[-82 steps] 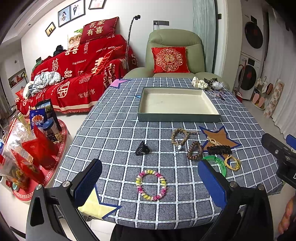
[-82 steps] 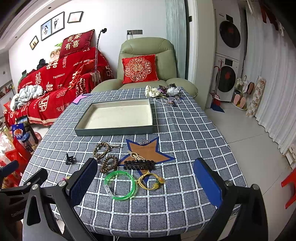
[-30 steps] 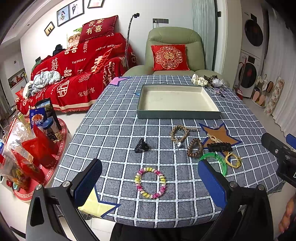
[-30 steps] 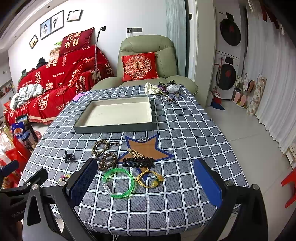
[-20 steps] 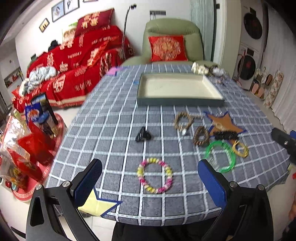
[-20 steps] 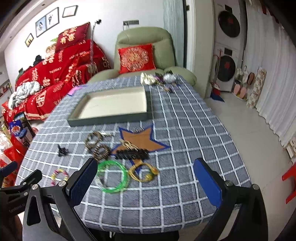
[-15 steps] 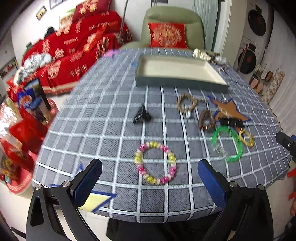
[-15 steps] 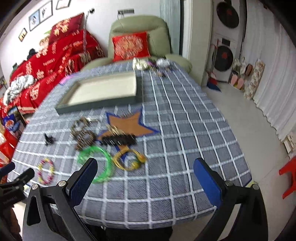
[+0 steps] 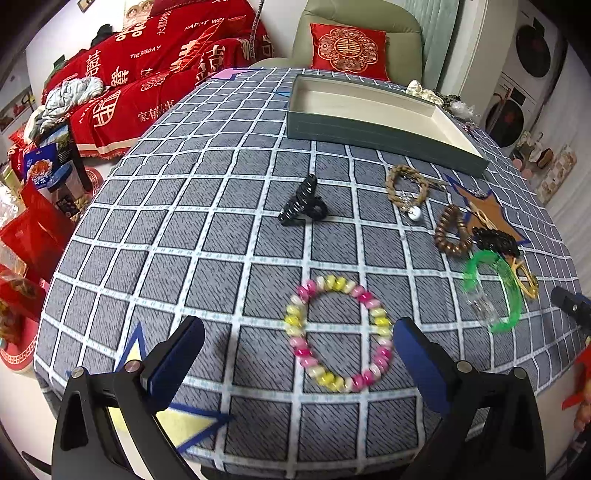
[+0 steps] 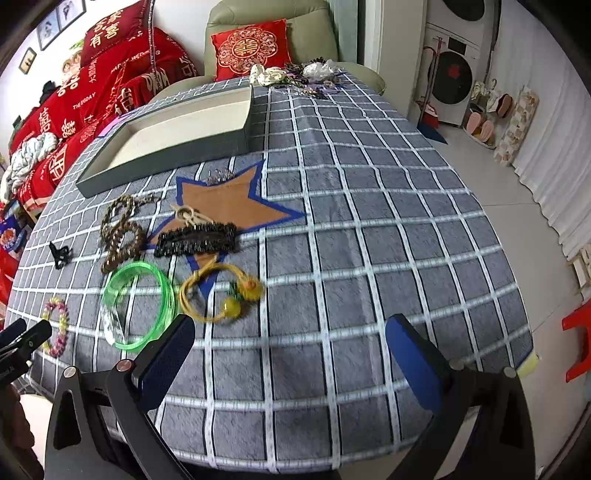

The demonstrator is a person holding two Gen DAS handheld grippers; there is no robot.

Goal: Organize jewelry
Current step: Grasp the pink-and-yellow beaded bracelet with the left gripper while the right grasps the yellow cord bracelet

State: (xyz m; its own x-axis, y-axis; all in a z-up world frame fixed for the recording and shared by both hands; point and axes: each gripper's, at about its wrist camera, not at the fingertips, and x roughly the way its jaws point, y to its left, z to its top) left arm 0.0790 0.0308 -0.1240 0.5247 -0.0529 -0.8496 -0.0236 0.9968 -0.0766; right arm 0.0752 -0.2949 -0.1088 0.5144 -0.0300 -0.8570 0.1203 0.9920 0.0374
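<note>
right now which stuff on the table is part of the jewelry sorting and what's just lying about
For the job: empty tray, pink-and-yellow bead bracelet, green bangle, brown bead bracelet, black hair claw.

Lying about: red cushion, washing machine, snack box.

Green armchair (image 9: 360,22), red-draped sofa (image 9: 147,66), washing machines (image 10: 456,79), white walls

Count of loose pieces on the checked tablecloth (image 9: 207,236).
One tray (image 9: 373,127); one black claw clip (image 9: 303,208); one pink-yellow bead bracelet (image 9: 338,334); one green bangle (image 10: 138,304); one yellow cord bracelet (image 10: 221,291); two brown bead bracelets (image 9: 406,184) (image 9: 452,232); one black barrette (image 10: 195,239).
</note>
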